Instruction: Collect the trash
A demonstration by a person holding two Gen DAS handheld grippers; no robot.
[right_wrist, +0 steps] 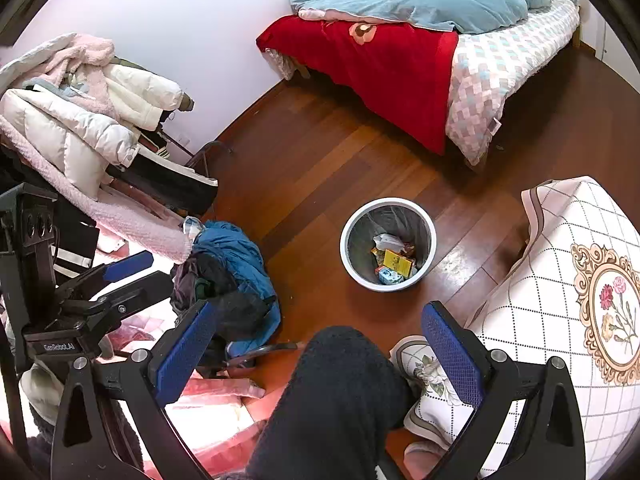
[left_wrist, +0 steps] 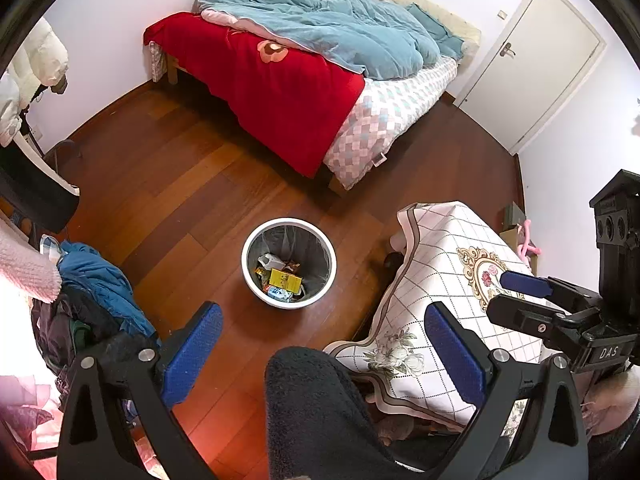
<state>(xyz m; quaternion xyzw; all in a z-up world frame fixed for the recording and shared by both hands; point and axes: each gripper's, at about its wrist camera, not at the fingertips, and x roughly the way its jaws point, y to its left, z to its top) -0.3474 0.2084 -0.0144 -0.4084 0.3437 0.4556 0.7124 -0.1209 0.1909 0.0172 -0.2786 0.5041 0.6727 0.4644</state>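
Both wrist views looked down on a bedroom with a wooden floor point(left_wrist: 192, 184), and in each the white waste bin point(left_wrist: 256, 280) stood on bare boards a little below the centre of the frame, apart from the bed point(left_wrist: 280, 92) at the top and the cloth-covered bench point(left_wrist: 452, 280) at the lower right. The bin was lined with a grey bag and already held trash point(left_wrist: 282, 278): a yellow carton, crumpled white paper, a small blue and white packet and other wrappers, all lying at the bottom. The left gripper point(left_wrist: 324, 354) filled the lower edge of its own view with its blue-padded fingers point(left_wrist: 192, 352) set wide and nothing between them; the right gripper point(right_wrist: 320, 354) showed the same in its view, fingers spread wide and empty. A dark-trousered knee point(left_wrist: 320, 408) rose between the fingers in both pictures. No loose rubbish could be made out on the floor or on the bench, so the collecting looked close to done, or the next piece lay out of view. The contents appeared light, thin and crushable, card and paper that would give under a firm squeeze, so a piece was best pinched by a flat edge or corner. The bin itself seemed light and stiff; its rolled rim offered the surest hold, though the liner there might slip.
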